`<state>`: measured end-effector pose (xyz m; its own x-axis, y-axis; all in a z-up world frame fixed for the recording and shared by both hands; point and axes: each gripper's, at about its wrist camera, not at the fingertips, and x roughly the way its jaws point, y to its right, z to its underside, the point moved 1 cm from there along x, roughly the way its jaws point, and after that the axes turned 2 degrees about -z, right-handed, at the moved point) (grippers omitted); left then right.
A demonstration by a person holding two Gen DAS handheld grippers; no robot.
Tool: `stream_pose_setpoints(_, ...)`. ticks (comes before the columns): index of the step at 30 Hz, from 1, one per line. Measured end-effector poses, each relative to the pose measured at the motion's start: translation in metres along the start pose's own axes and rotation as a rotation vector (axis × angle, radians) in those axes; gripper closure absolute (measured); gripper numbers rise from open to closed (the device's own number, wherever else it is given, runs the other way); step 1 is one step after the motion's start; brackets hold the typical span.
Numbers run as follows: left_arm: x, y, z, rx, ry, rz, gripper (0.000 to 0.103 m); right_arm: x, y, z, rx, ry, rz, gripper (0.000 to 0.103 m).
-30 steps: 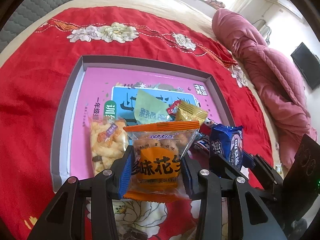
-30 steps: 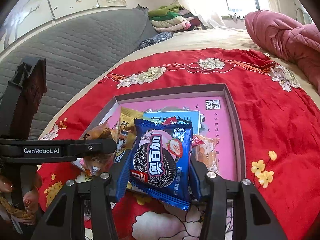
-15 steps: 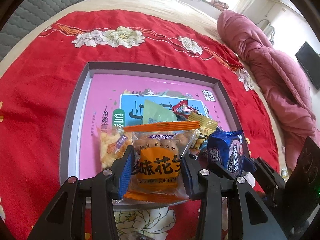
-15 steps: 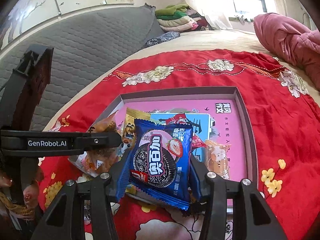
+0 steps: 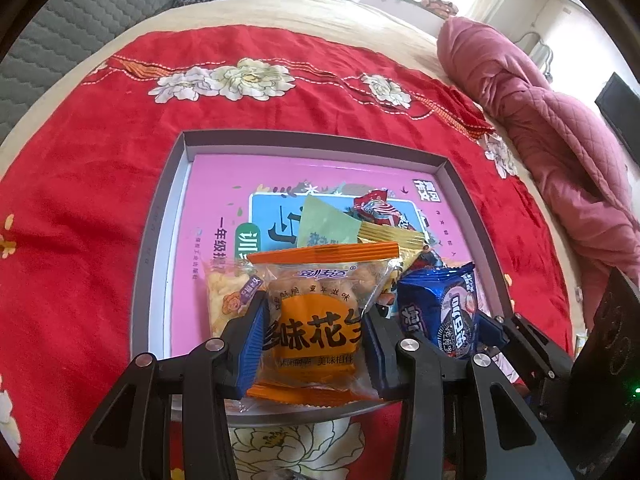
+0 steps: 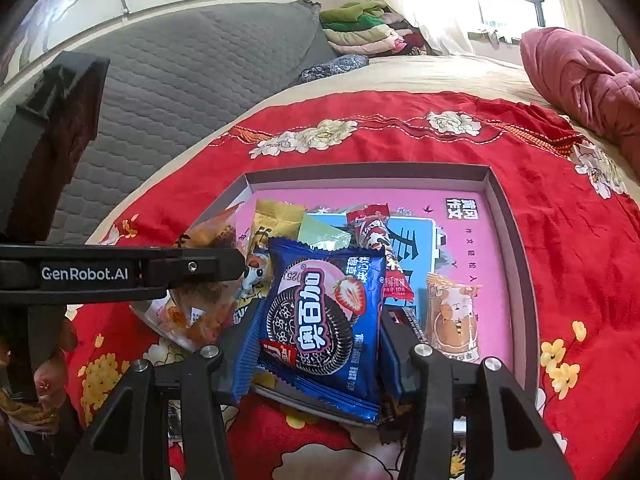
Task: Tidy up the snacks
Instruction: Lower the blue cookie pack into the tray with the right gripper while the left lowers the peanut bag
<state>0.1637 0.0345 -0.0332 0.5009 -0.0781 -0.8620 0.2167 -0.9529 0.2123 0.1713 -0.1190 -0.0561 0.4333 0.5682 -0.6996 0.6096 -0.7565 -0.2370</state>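
Left gripper (image 5: 314, 336) grips orange peanut pack (image 5: 316, 320) & right gripper (image 6: 320, 336) grips blue cookie pack (image 6: 324, 312) over tray (image 5: 156, 240); some snacks in, both packs not yet down.

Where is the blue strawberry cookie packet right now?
The blue strawberry cookie packet is clamped in the right tool, above the near edge of the grey shallow tray, right of the orange peanut packet.

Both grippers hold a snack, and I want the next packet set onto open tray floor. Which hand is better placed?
Left, probably. The left gripper with its orange packet borders bare pink floor; the right gripper's blue packet hangs over piled snacks.
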Motion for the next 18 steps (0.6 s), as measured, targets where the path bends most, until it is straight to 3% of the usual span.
stream_pose_setpoints(18, -0.0003, 0.0031, 0.0013, 0.016, -0.002, -0.021, 0.057, 0.0051, 0.0012, 0.0013, 0.004, -0.015, 0.019, 0.050)
